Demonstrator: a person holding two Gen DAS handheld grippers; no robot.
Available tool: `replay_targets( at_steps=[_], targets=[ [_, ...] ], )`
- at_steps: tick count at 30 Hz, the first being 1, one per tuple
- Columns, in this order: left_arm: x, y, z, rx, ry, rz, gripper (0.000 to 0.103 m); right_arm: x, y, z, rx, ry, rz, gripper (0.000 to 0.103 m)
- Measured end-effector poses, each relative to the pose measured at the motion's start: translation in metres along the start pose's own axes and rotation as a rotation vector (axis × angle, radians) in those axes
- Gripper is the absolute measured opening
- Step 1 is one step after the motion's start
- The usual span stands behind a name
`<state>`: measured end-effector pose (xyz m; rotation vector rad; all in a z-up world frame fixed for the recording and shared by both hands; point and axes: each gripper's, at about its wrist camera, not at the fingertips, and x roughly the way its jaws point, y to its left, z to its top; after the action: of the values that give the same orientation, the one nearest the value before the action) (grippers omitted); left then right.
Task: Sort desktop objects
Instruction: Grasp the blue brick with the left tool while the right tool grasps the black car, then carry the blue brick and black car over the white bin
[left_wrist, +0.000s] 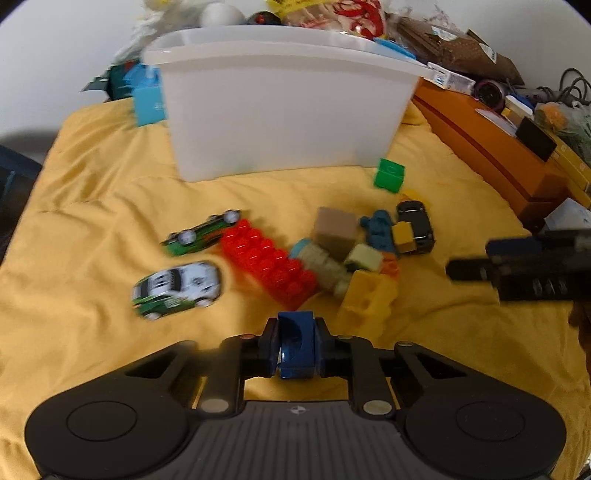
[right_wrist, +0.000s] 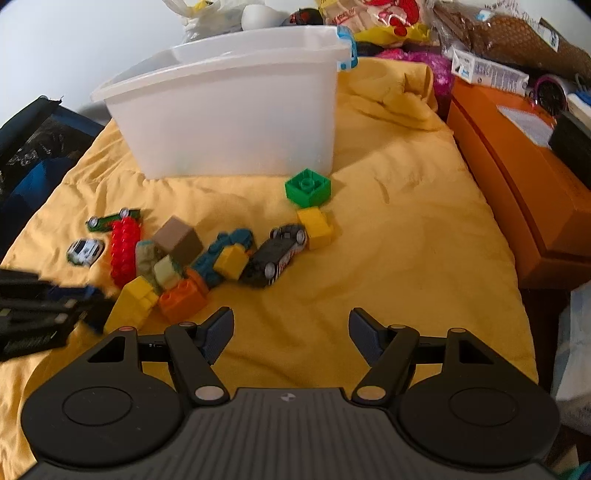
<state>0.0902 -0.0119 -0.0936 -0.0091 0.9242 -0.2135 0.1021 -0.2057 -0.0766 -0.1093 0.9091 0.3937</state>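
While left gripper (left_wrist: 295, 347) clamps blue toy car (left_wrist: 295, 343), right gripper (right_wrist: 291, 336) hangs agape

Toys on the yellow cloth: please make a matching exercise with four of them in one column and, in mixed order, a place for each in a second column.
Things:
1. blue toy car
2. green block
3. red brick
4. black car

Places:
A. lying beside the green race car
B. gripped in the left jaws
C. close to the white bin, on the cloth
D. next to a small yellow block

Pairs: 1-B, 2-C, 3-A, 4-D
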Motion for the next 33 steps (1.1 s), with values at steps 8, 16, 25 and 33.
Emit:
replay_targets(
  at_steps=[8,16,25,33],
  targets=[
    [-0.012,0.015,-0.011,-0.015,-0.005,0.067,0.022,0.035,0.008,0.023,0.029,-0.011,-0.037,0.051],
    [-0.005,0.018,-0.017,-0.044,0.021,0.075,0.033,0.056,0.013,0.033,0.079,0.014,-0.003,0.042],
    [-0.011,0.021,-0.017,-0.026,-0.006,0.054,0.021,0.032,-0.002,0.023,0.103,-0.032,0.035,0.032],
    [-0.033,0.022,0.005,-0.056,-0.068,0.053,0.021,-0.016,-0.01,0.015,0.09,-0.104,0.045,0.032]
  ],
)
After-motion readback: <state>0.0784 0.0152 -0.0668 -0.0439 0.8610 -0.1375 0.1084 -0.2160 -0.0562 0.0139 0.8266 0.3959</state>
